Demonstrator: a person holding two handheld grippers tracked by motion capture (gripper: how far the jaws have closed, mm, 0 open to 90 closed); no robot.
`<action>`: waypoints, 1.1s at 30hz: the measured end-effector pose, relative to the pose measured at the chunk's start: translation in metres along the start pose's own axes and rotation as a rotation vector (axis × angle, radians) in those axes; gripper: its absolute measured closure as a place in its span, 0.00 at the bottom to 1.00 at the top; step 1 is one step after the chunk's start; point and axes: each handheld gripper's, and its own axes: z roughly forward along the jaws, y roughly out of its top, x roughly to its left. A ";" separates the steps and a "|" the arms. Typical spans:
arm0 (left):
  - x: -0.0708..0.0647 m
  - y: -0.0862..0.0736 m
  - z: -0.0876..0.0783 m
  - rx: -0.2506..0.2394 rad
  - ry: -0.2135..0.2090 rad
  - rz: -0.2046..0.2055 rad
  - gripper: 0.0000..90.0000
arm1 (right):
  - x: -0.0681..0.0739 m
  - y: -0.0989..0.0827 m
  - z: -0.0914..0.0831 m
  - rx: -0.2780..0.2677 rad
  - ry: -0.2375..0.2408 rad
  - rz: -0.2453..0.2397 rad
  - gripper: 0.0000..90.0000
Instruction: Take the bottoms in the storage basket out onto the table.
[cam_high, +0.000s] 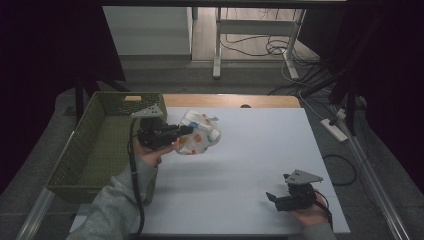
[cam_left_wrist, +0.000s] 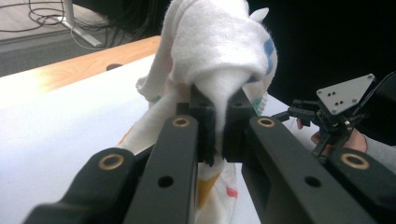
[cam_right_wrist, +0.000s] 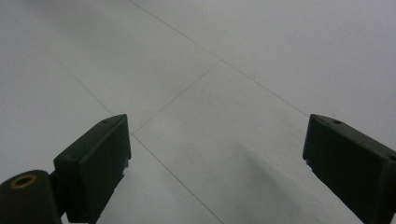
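Observation:
A white cloth with coloured patches (cam_high: 200, 134) hangs bunched above the white table top (cam_high: 250, 150), near its back left. My left gripper (cam_high: 186, 131) is shut on a fold of that cloth (cam_left_wrist: 219, 60), and in the left gripper view the fabric is pinched tight between the two black jaws and drapes below them. My right gripper (cam_high: 274, 197) rests low at the front right of the table, held by a hand. Its jaws stand wide open (cam_right_wrist: 217, 158) over bare table with nothing between them.
A green woven basket (cam_high: 100, 145) stands off the table's left edge, right beside the left hand. A wooden strip (cam_high: 230, 100) runs along the table's far edge. Beyond lie a table frame, cables and a power strip (cam_high: 334, 129) on the floor.

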 end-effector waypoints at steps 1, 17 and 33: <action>-0.001 -0.001 0.002 0.004 -0.004 0.000 0.94 | 0.000 0.000 0.000 0.000 0.000 0.000 0.09; -0.008 -0.020 0.020 0.049 -0.014 -0.001 0.94 | 0.000 0.000 0.000 0.001 0.000 -0.001 0.09; -0.013 -0.041 0.043 0.114 -0.024 -0.007 0.94 | 0.000 0.000 0.000 0.006 -0.001 -0.002 0.09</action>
